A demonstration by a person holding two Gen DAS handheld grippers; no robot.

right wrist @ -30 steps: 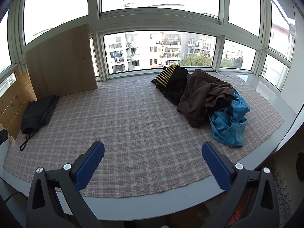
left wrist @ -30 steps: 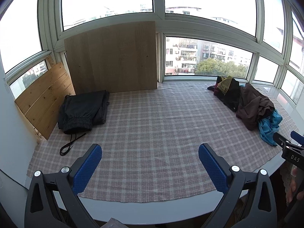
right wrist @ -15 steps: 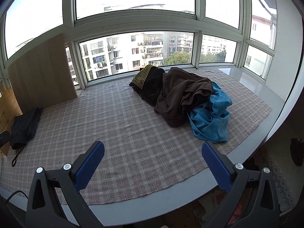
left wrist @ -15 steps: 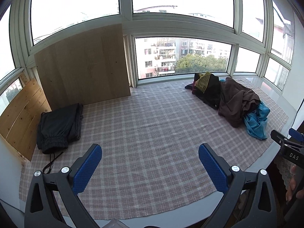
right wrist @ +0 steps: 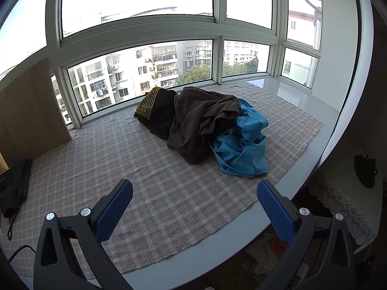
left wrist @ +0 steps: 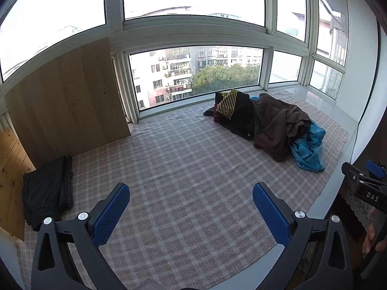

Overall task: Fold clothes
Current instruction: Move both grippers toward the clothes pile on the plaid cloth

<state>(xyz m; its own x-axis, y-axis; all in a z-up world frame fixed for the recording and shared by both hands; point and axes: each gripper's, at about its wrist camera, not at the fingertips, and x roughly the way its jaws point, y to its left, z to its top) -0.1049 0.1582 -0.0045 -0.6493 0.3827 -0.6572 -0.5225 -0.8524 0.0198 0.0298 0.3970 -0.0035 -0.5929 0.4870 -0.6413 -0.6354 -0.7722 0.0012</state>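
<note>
Left of the pile lie folded dark trousers (left wrist: 47, 191). The left claw (left wrist: 191, 207) and right claw (right wrist: 194, 204) gape empty. The unfolded pile (right wrist: 205, 130) lies ahead-right, nearer the right claw, stretching window-to-edge across the checked mat (right wrist: 150, 176).

The left gripper (left wrist: 191, 211) has its jaws spread wide, the blue pads (left wrist: 110, 213) facing each other with nothing between them. The right gripper (right wrist: 194, 213) is likewise spread wide and holds nothing. In the left wrist view the right gripper's body shows at the right edge, with fingers (left wrist: 370, 232) of the person's hand wrapped on its handle.
</note>
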